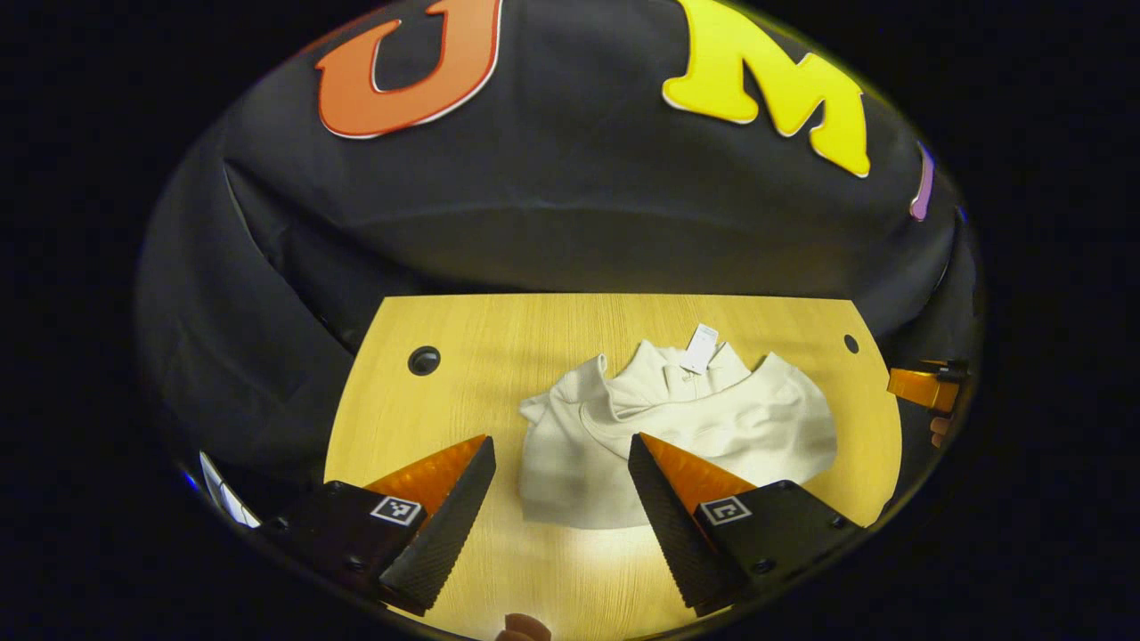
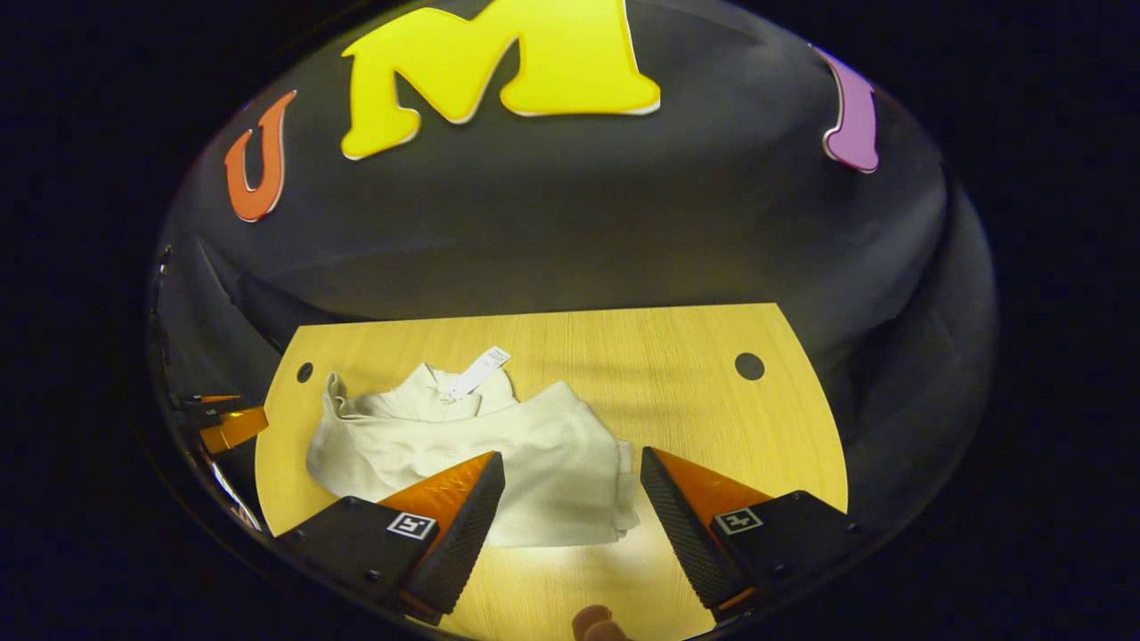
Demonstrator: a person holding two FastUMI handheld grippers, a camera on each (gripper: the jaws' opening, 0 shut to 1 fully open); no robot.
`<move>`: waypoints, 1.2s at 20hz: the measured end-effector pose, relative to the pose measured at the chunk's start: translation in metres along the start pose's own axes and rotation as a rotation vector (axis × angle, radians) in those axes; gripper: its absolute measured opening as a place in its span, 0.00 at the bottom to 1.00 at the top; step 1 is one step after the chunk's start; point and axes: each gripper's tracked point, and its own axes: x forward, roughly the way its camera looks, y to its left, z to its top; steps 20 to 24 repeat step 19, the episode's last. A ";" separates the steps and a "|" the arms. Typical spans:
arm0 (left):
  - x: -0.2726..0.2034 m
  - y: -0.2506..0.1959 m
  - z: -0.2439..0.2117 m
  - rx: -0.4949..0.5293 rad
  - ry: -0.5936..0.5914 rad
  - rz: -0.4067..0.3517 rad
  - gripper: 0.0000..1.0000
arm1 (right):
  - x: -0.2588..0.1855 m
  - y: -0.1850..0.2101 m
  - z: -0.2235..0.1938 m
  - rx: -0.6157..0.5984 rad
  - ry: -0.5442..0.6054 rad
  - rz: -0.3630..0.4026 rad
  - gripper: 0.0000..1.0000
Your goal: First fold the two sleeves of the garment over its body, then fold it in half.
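A cream-white garment (image 1: 677, 427) lies folded into a compact bundle on the wooden table (image 1: 463, 356), a white tag sticking up at its far edge. In the left gripper view my left gripper (image 1: 561, 454) stands open just in front of the bundle's near edge, nothing between its fingers. In the right gripper view the same garment (image 2: 481, 454) lies ahead and to the left, and my right gripper (image 2: 570, 472) is open over its near right corner, holding nothing. The right gripper (image 1: 922, 387) also shows at the far right edge of the left gripper view, and the left gripper (image 2: 227, 423) at the left edge of the right one.
The table has a round cable hole near each far corner (image 1: 424, 361) (image 2: 749, 366). Black cloth walls close in behind and at both sides. Bare tabletop lies to the left of the garment (image 1: 427, 418) and to its right (image 2: 712, 409).
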 end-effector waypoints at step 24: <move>-0.210 -0.005 -0.044 -0.070 -0.591 0.039 0.96 | -0.242 0.053 -0.059 -0.093 -0.703 -0.020 0.94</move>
